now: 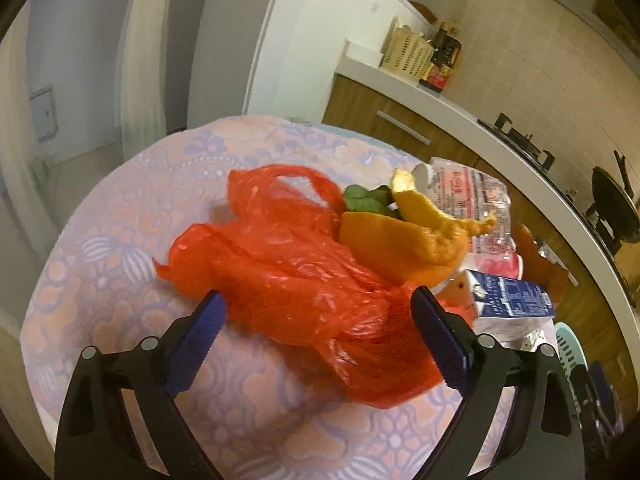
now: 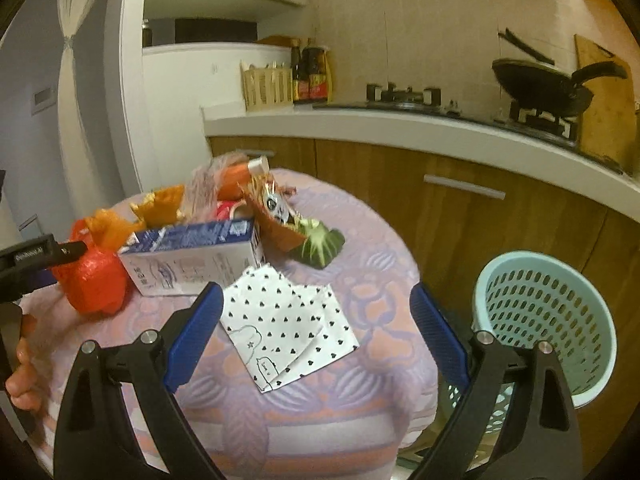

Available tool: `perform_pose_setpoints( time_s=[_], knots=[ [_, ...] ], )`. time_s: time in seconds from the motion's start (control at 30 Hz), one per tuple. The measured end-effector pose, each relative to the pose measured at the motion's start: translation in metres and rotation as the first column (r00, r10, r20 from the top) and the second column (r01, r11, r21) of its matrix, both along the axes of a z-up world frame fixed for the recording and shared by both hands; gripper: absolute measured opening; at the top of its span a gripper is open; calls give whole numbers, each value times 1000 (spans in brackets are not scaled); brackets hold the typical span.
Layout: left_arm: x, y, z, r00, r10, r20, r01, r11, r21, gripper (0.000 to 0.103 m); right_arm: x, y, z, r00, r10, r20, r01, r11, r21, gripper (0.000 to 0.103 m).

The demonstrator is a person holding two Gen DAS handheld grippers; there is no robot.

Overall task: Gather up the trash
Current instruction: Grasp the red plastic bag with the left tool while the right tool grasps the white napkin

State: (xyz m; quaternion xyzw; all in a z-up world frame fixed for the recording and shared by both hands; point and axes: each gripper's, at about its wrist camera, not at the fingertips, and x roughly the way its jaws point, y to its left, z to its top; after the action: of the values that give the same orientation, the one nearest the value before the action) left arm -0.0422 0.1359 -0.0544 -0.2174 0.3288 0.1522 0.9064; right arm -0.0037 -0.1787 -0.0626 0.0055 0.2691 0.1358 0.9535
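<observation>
The red plastic bag (image 1: 280,280) lies crumpled on the desk (image 1: 120,280) beside orange peel (image 1: 400,236) and a milk carton (image 1: 508,300). It is framed by the released left tool (image 1: 316,328), angled downward. A grasp is judged next. The right tool (image 2: 316,324), also released, hovers over dotted paper (image 2: 288,320); the basket (image 2: 548,320) stands beside the desk.

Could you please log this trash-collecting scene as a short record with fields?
surface: round table with patterned cloth
left claw: open, red plastic bag between its fingers
right claw: open, over the heart-print paper
other trash: orange peel, milk carton, green vegetable scrap
bin: light blue basket, beside the table
</observation>
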Motion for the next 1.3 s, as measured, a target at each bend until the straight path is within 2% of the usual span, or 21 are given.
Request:
perform_pose_setpoints(
  time_s=[0.23, 0.33, 0.4, 0.47, 0.5, 0.53, 0.6, 0.67, 0.8, 0.87, 0.97, 1.13, 1.3],
  knots=[
    [4, 6, -12, 1000, -21, -23, 20, 999, -36, 88, 30, 1, -20, 991, 25, -133, -24, 1000, 9, 90],
    [6, 6, -14, 999, -32, -23, 31, 998, -53, 83, 35, -2, -25, 983, 33, -178, -31, 999, 19, 90],
    [7, 4, -15, 999, -48, -25, 47, 997, -57, 73, 42, -4, -30, 973, 23, -230, -17, 999, 28, 90],
    [8, 0, -15, 998, -63, -23, 62, 997, -50, 60, 43, -8, -31, 971, 31, -239, -19, 999, 51, 90],
    [7, -3, -14, 997, -69, -18, 68, 997, -40, 56, 43, -7, -31, 970, 29, -241, -19, 999, 46, 90],
    [7, -6, -13, 997, -76, -14, 75, 997, -30, 48, 43, -5, -30, 971, 22, -239, -15, 999, 30, 88],
    [6, -13, -11, 997, -80, -9, 80, 997, 6, 38, 40, 2, -30, 973, 21, -230, -25, 1000, -14, 80],
    [3, -18, -8, 997, -73, -2, 73, 996, 41, 27, 36, 10, -30, 976, 37, -214, -49, 997, -53, 64],
    [-11, -21, 0, 997, -63, 48, 60, 996, 60, 19, 28, 15, -29, 980, 55, -193, -71, 995, -76, 43],
    [-20, -20, 4, 996, -62, 65, 58, 997, 59, 18, 24, 12, -27, 982, 60, -182, -73, 995, -62, 24],
    [-36, -19, 12, 993, -58, 101, 51, 996, 72, 16, 19, 9, -25, 981, 71, -180, -80, 996, -44, 5],
    [-71, -20, 32, 985, -62, 160, 44, 993, 114, 16, -1, 7, -19, 976, 163, -147, -159, 987, 37, 3],
    [-98, -24, 53, 974, -60, 221, 28, 989, 142, 16, -21, 17, -8, 974, 199, -111, -198, 980, 23, 3]
  ],
)
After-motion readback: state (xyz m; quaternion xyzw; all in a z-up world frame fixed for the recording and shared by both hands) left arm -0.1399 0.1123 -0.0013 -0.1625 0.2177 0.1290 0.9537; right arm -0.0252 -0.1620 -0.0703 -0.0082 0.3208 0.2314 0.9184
